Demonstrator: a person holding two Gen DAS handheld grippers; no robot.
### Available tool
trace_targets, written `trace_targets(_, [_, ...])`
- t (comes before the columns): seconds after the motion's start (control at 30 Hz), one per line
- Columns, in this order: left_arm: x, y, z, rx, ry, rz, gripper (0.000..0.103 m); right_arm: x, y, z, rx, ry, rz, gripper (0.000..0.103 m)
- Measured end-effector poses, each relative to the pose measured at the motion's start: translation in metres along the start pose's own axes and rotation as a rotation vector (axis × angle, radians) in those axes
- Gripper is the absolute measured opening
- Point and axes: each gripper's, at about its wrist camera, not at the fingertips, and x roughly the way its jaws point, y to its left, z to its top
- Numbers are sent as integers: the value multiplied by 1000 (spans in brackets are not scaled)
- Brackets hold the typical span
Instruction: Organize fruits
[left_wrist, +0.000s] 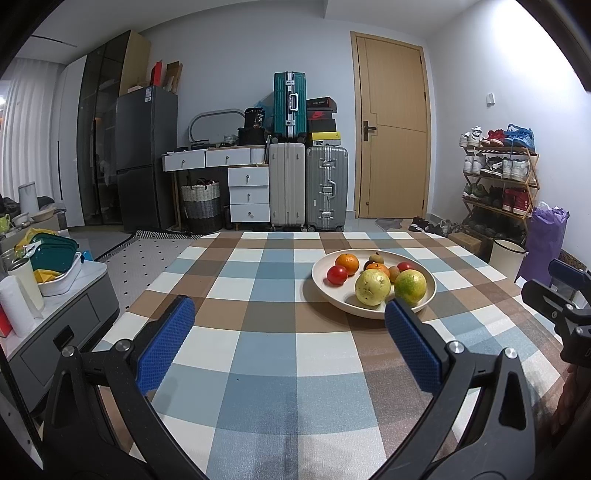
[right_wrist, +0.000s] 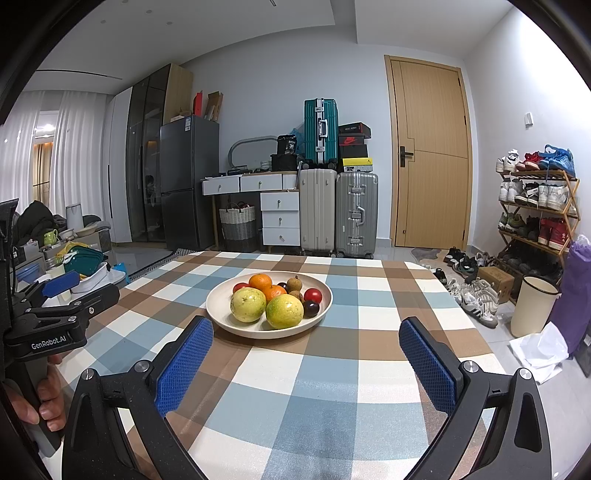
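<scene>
A bench (left_wrist: 266, 354) with a checked cloth of blue, brown and white squares stands in a room. On it sits a pale round plate (right_wrist: 221, 317), and all the fruit is in the plate. At the front of the plate a yellow fruit (right_wrist: 248, 305) and a green and yellow fruit (right_wrist: 284, 311) touch each other. Behind them are two oranges (right_wrist: 261, 281), red tomatoes (right_wrist: 313, 294), small brown fruits (right_wrist: 294, 283) and a dark plum (right_wrist: 311, 308).

The left tool (left_wrist: 290, 332) is wide open and holds nothing. Its right blue pad is just in front of the plate. The right tool (right_wrist: 306, 354) is wide open too, with nothing in it, near the plate.

Behind the bench are suitcases (left_wrist: 306, 184), a white desk with drawers (left_wrist: 247, 184), a wooden door (left_wrist: 391, 133) and a rack of shoes (left_wrist: 498, 177).
</scene>
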Motion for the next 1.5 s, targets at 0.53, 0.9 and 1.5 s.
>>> trace_targets(0.53, [2,-1,-2,-2,2,9,103,0,0,0,0,-1,0,103])
trace_targets(0.9, [1,-1,-2,-2,1,12,103,0,0,0,0,0,0,103])
trace_targets(1.5, [1,2,0,-1,-5,14,103,0,0,-1,1,0,0,103])
